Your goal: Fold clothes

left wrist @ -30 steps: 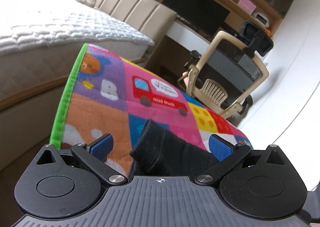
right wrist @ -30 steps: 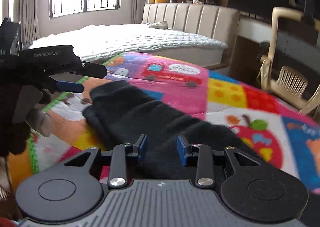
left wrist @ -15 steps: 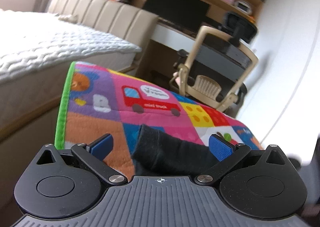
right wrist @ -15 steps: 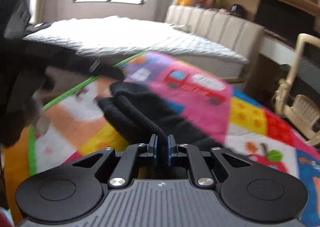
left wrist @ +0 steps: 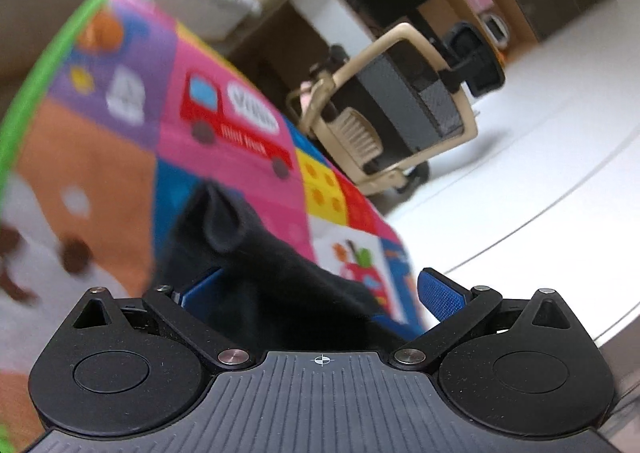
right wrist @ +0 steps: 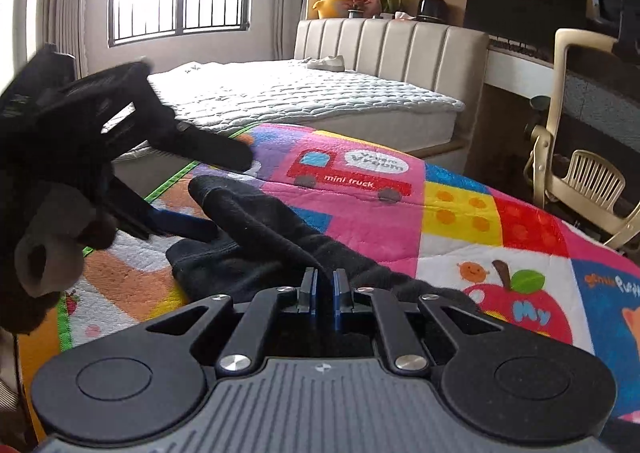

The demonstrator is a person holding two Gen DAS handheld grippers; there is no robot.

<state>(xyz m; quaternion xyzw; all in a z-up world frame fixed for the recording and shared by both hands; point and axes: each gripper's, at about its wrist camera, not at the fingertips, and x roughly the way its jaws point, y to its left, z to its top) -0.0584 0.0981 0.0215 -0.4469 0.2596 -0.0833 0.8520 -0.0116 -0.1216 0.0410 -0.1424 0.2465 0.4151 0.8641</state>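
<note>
Both wrist cams sit low and close over the play mat (left wrist: 224, 93), angled down. Shared: black garment (right wrist: 256, 237), beige chair (left wrist: 400, 101).

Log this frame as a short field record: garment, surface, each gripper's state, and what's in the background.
garment: black garment, rumpled, lying on the mat
surface: colourful play mat with a truck print
right gripper: shut on the black garment, a ridge of cloth pinched
left gripper: open, fingers either side of the garment's edge
background: bed, beige chair
</note>
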